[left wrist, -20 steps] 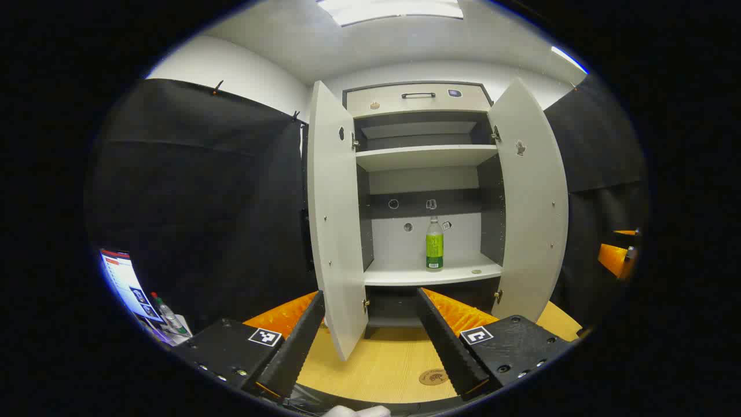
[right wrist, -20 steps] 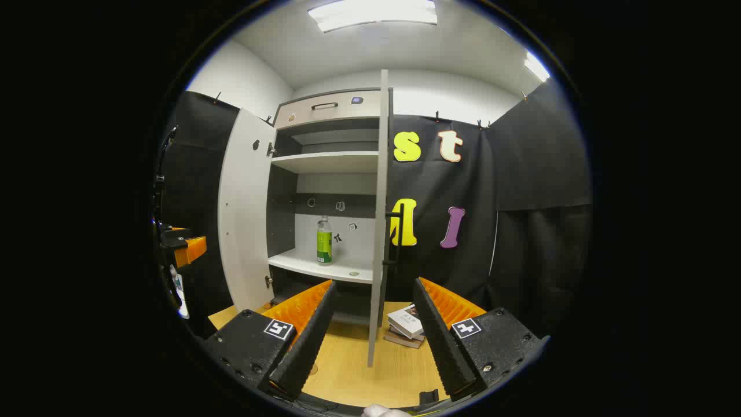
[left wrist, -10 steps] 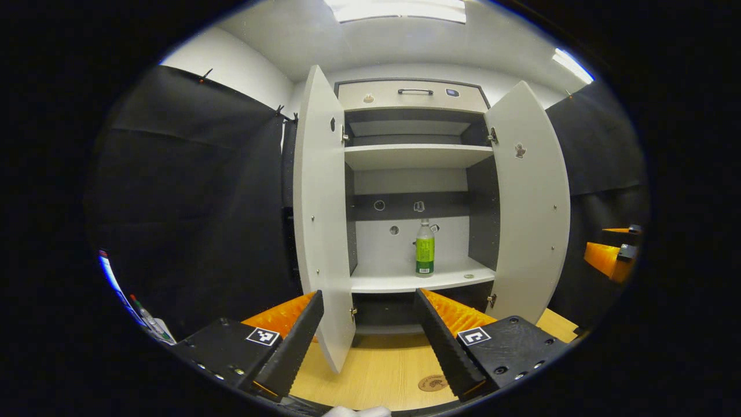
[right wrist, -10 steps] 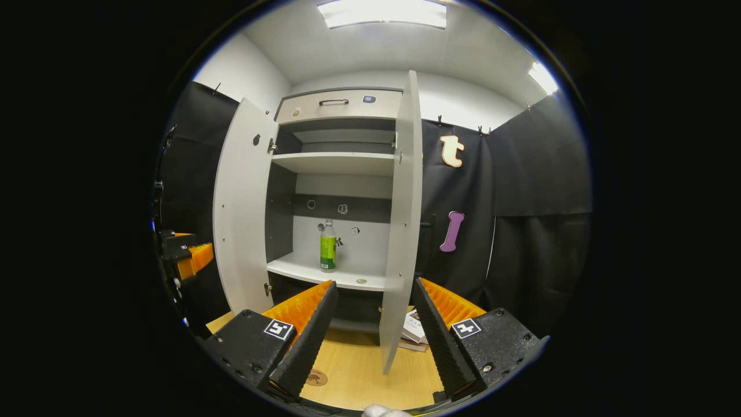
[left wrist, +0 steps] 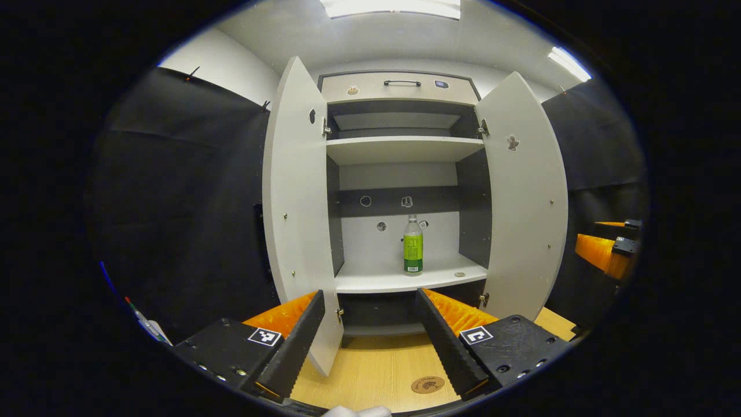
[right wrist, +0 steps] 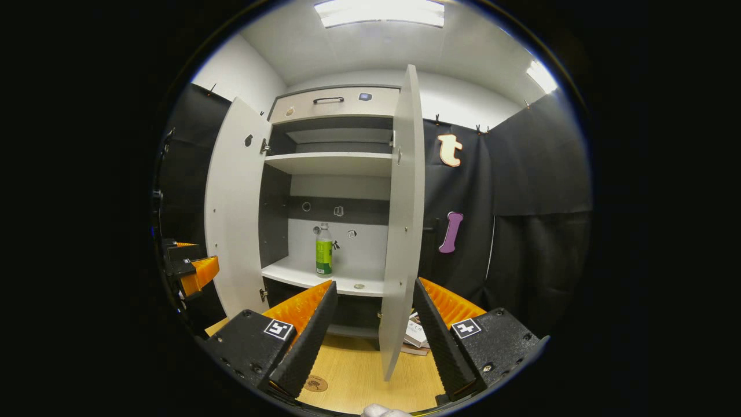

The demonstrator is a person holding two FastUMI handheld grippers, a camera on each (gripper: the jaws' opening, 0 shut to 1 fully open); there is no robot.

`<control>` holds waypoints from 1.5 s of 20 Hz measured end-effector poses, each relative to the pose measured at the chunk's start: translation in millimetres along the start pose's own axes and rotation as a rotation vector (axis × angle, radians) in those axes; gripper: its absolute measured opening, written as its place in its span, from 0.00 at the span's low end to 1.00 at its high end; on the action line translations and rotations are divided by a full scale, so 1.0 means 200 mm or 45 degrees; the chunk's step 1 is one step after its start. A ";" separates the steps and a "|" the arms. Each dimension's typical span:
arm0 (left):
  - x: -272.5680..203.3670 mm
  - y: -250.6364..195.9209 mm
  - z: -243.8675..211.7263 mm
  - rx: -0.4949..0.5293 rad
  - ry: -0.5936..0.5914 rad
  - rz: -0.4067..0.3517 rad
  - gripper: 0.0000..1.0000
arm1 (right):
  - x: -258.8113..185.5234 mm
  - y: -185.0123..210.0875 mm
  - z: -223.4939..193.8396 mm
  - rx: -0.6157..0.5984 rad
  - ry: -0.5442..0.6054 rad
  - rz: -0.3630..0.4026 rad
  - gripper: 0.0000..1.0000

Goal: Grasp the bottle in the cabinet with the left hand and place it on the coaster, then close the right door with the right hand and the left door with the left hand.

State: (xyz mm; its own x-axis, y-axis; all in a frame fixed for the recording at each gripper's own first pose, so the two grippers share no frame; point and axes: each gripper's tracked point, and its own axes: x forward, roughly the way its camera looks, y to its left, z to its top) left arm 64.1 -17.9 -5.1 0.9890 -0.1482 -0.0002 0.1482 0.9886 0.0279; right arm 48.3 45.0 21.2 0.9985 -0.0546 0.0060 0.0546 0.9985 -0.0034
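Two grippers hang in front of the cabinet, both with jaws wide apart and nothing between them. Compared with a second ago, the left gripper (left wrist: 370,341) has drawn closer to the cabinet (left wrist: 399,92): the doors loom larger, and the left door (left wrist: 295,197) now passes down just beside its left finger (left wrist: 292,353), where earlier the door edge stood between the jaws. The right gripper (right wrist: 370,341) has turned as well: a second ago the right door (right wrist: 405,231) showed nearly edge-on between its jaws, and now its inner face shows, with its lower edge still between them.

Nearest in the left gripper view, the coaster (left wrist: 427,384) lies on the wooden table (left wrist: 376,370) just inside the right finger (left wrist: 448,347); the right gripper view has it (right wrist: 315,383) beside that gripper's own left finger (right wrist: 301,347). Past the right gripper's jaws, behind the door's foot, a few books (right wrist: 418,335) lie on the table, which the left gripper view lacks.

Farther on, both doors stand open. The bottle (left wrist: 413,249) stands upright on the lower shelf (left wrist: 399,281), straight ahead above the gap in the left gripper's jaws, and above the left finger in the right gripper view (right wrist: 324,252). A small round thing (left wrist: 459,274) lies on the shelf to the bottle's right.

Each view catches the other gripper at its outer edge: the right one far to the right (left wrist: 608,249), the left one far to the left (right wrist: 191,269).
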 end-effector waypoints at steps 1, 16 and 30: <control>0.01 0.01 0.00 0.001 0.001 0.004 0.96 | 0.01 0.01 -0.01 0.003 0.007 0.001 0.82; 0.89 -0.21 0.22 -0.015 -0.180 -0.117 0.96 | 0.02 0.02 -0.02 0.014 0.088 -0.077 0.82; 2.01 -0.65 0.07 -0.041 -0.101 -0.116 0.96 | 0.04 0.04 -0.05 -0.051 0.172 -0.142 0.82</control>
State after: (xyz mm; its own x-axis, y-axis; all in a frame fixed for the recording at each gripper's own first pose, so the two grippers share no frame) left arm 442.5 -206.7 5.4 0.9681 -0.2383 0.0776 0.2390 0.9710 -0.0006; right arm 56.2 51.6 12.1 0.9777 -0.1681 -0.1256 0.1629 0.9854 -0.0500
